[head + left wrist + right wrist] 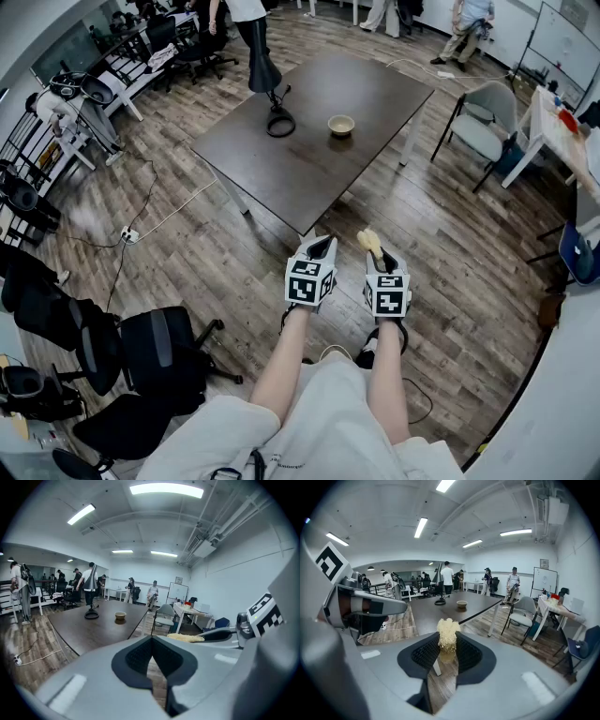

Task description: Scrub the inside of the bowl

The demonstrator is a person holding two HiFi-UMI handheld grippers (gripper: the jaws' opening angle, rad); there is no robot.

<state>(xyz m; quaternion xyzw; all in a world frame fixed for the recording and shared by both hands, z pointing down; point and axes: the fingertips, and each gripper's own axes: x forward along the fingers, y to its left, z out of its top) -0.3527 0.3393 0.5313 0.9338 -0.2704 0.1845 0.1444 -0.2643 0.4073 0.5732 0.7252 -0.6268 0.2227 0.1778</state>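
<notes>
Both bare forearms reach forward and down, side by side, over the wooden floor (234,253). They hold the two tools level and just beside each other, with the marker cubes facing up.

The left hand-held gripper (323,244) (151,643) points ahead toward the worktop (309,159). Its jaws are pressed together, with nothing between them.

The right hand-held gripper (376,255) (448,645) points the same way. Its jaws pinch a scrubber (368,241) (448,631) near its lower end. The scrubber's long axis runs along the jaws. Its pale, frizzy fibre head sticks out past the jaw tips, away from the person and toward the worktop.

The bowl (341,125) (120,616) (461,604) stands upright, mouth up, on the dark worktop. It is toward the far side and well apart from both tools. A black ring (279,123) lies on the same surface, to the left of the bowl and apart from it. A grey chair (483,127) stands on the floor past the worktop's right corner.
</notes>
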